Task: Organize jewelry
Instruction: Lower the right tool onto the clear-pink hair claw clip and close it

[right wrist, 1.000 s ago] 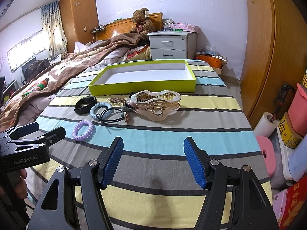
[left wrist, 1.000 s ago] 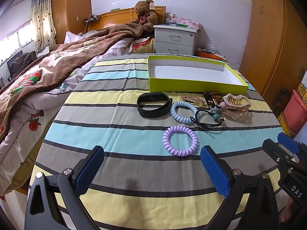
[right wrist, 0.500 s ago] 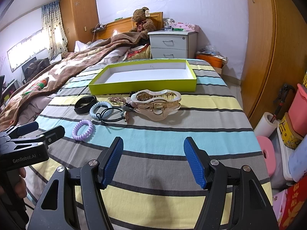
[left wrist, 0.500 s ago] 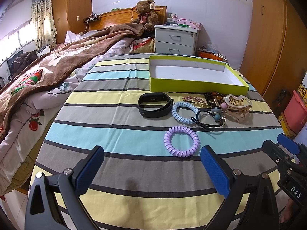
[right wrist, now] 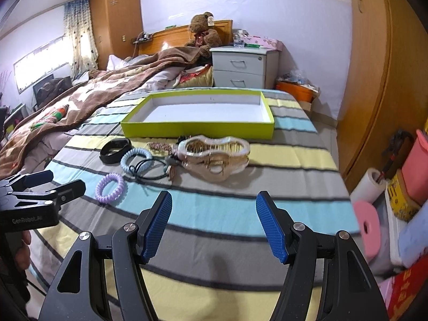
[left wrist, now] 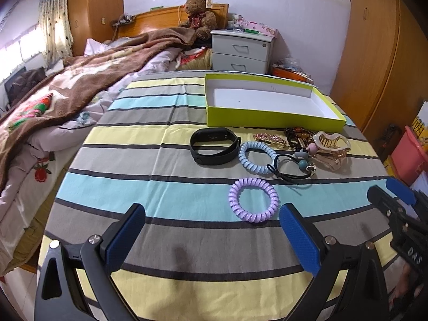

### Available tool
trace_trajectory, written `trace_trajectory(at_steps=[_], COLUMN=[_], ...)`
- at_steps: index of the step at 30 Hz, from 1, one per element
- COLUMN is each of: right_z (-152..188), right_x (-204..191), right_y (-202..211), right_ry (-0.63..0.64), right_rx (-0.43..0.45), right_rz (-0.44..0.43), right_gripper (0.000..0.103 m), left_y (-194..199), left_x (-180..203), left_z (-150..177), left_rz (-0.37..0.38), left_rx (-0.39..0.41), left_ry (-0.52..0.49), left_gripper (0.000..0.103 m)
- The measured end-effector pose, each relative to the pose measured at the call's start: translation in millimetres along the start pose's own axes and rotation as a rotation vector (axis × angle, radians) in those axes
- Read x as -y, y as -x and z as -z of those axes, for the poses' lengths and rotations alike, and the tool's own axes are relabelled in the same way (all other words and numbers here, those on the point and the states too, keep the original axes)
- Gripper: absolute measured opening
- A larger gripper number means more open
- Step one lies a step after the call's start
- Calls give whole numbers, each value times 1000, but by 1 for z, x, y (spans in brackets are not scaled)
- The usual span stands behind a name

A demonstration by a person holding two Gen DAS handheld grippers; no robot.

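The left claw (left wrist: pixel 212 234) hangs wide open above the striped worktop (left wrist: pixel 149 187), a purple coil hair tie (left wrist: pixel 253 200) just beyond its right fingertip; a green tray (left wrist: pixel 270 117) sits far.

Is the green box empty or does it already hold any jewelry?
Empty: the green box shows only bare white floor in both views; all pieces lie on the striped cloth.
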State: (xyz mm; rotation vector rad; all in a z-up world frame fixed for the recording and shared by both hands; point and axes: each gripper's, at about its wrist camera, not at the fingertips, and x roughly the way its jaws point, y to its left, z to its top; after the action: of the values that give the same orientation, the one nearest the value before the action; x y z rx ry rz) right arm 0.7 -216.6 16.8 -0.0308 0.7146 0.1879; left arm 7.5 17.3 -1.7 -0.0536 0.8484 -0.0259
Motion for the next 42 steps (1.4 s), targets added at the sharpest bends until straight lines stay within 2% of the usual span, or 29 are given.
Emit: trace_trajectory(at_steps=[3, 6, 10, 17, 21, 23, 32, 37, 38, 40, 42], right_z=[-15, -28, -43, -54, -53, -52, -52, -52, -51, -50, -48], right_x=[5, 5, 1, -13, -11, -7, -9, -10, -10, -9, -9], right_y=[-10, -21, -42, -69, -85, -86, -70, -87, -90, -93, -95], right_ry=[42, 110, 213, 366, 409, 405, 420, 414, 396, 379, 379], right_rx=[-13, -36, -92, -168, -254, -269, -351, -385, -389, -388, -383], right_rz=[-70, -150, -213, -274, -278, -265, -369, -282, -278, -269, -229], right_gripper=[66, 66, 66, 66, 66, 66, 66, 66, 62, 47, 27], left_y=[-4, -9, -14, -25, -31, -33, -41, -45, -46, -48, -51], left_x=[-7, -8, -13, -24, -26, -27, -37, -35, -34, -32, -32], left_z=[-5, -10, -16, -24, -28, -29, -39, -44, -46, -49, -51], left_rz=[35, 32, 44, 72, 89, 81, 86, 115, 117, 112, 111], left_rx=[-7, -21, -26, -60, -71, -71, -83, -84, -86, -81, -82], left_ry=[8, -9, -20, 7, 20, 20, 57, 57, 54, 39, 31], left_gripper=[102, 102, 102, 102, 102, 102, 101, 101, 100, 99, 97])
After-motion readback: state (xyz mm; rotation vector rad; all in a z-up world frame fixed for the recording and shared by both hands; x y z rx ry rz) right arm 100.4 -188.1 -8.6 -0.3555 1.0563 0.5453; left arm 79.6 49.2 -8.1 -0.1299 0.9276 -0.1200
